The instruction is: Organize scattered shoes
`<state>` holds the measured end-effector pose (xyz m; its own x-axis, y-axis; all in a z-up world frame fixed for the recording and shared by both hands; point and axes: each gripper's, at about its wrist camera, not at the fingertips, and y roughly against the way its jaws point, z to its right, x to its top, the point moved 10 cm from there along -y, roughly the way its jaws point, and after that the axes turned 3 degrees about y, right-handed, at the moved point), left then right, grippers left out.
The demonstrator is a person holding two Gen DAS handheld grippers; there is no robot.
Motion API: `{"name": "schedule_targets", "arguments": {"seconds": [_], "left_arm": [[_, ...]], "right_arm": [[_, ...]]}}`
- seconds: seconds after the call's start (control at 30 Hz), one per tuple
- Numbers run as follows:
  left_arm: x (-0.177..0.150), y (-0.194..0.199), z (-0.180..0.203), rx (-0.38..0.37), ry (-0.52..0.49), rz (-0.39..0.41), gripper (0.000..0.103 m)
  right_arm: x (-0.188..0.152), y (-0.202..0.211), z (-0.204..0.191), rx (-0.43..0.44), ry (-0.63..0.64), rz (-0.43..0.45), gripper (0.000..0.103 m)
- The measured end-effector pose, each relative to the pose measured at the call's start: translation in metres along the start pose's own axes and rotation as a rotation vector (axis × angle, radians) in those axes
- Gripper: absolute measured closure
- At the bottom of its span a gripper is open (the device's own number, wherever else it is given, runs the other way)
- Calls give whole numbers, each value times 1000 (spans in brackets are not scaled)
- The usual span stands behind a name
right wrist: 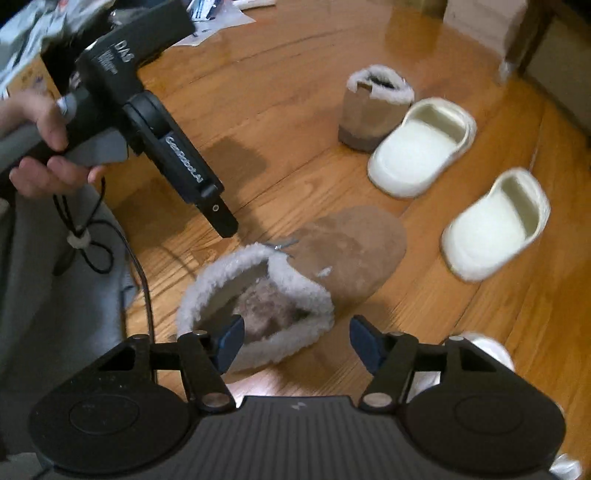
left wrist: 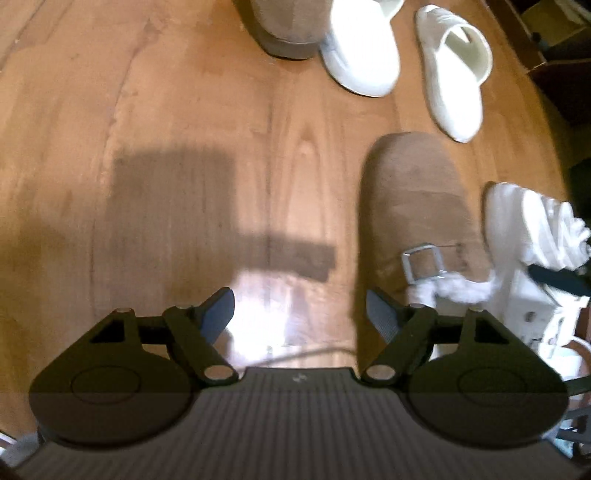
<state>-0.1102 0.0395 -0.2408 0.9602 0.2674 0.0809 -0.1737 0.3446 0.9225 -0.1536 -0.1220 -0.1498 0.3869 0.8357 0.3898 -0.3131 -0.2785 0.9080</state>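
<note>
On the wooden floor (left wrist: 147,110) lies a brown fleece-lined slipper (right wrist: 351,243) with a metal buckle (left wrist: 424,262). My right gripper (right wrist: 297,341) hovers open over its heel opening. The left pad is above the lining, the right pad outside the fleece collar, and neither presses. My left gripper (left wrist: 301,312) is open over bare floor just left of that slipper (left wrist: 417,199), and its black body (right wrist: 177,162) is held by a hand (right wrist: 48,147). The matching brown slipper (right wrist: 365,110) stands farther off beside two white clogs (right wrist: 421,147) (right wrist: 495,221).
A white sneaker (left wrist: 535,240) lies right of the brown slipper, close to my right gripper (right wrist: 487,347). Papers (right wrist: 207,14) litter the far left, and a cable (right wrist: 92,240) trails beside a grey trouser leg (right wrist: 55,295). A dark box (left wrist: 546,33) and white furniture (right wrist: 480,22) border the far side.
</note>
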Motion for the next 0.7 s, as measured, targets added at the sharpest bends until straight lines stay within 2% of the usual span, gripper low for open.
{"name": "schedule_targets", "arguments": {"seconds": [0.1,0.2,0.23,0.27,0.43,0.6,0.7], "left_arm": [[-3,4,-1,-56,11,-13,25],[-1,10,5,-45,-27,11,25],[-1,11,6,-43,-36,15,25],[-2,13,7,-45,-43,18,25],[-1,11,4,-108,3,0,25],[-3,12,5,-104,-11,1,25],[-4,13,8,-92,-37,9,25]], "right_arm": [[2,-12,-7,-95,158,-24,41],[2,-26,-12,-154,261,-56,59],[4,-30,-14,-168,283,-63,68],[3,-33,-17,-167,300,-75,72],[1,-42,-29,-193,431,-106,73],[2,-54,-34,-229,518,-109,71],[5,-62,-32,-243,525,-102,70]]}}
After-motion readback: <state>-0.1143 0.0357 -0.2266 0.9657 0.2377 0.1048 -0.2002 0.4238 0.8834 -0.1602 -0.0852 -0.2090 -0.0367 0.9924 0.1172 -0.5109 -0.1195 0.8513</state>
